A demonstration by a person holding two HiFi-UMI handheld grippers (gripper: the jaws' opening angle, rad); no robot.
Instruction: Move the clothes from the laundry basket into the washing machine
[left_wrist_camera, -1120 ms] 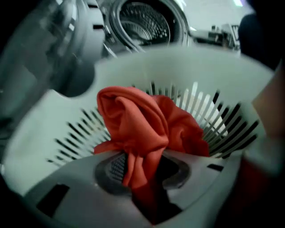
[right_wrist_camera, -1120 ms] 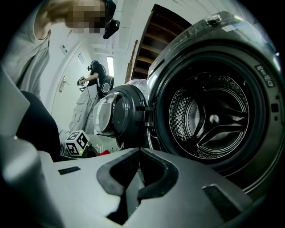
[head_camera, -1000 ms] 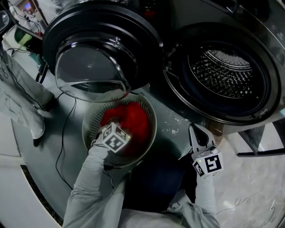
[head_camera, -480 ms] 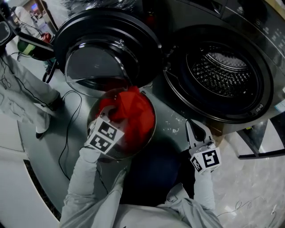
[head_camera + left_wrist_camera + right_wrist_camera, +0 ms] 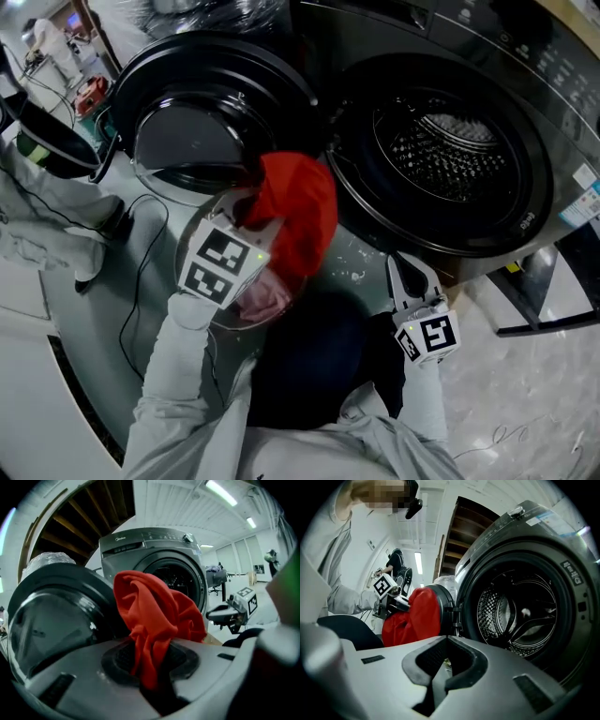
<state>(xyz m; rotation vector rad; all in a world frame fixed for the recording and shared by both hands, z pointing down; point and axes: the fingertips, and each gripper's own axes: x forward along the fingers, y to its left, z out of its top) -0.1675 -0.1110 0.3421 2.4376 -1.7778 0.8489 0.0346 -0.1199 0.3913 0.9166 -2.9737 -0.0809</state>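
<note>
Currently, the step in hand appears to be the carry of one item toward the drum. The left claw (image 5: 150,662) pinches a red garment (image 5: 296,211) by a bunched fold, and its jaws have just been closing tighter on that cloth. The garment hangs over the far side of the laundry basket (image 5: 253,323), between the open door (image 5: 202,103) and the mouth of the washing machine (image 5: 441,150), apparently touching neither. A pink item (image 5: 262,295) lies in the basket. The right claw (image 5: 442,672) is pressed together on nothing and sits low in front of the machine, beside the opening. Recommended handling: hold the pinch firm, since only a narrow fold is caught and the bulk hangs loose. Swing the load rightward at a height where the trailing cloth clears the basket rim and the lower lip of the opening. Reach well inside the drum before letting go, so that nothing drapes over the seal. The right claw is best kept out of the path.
</note>
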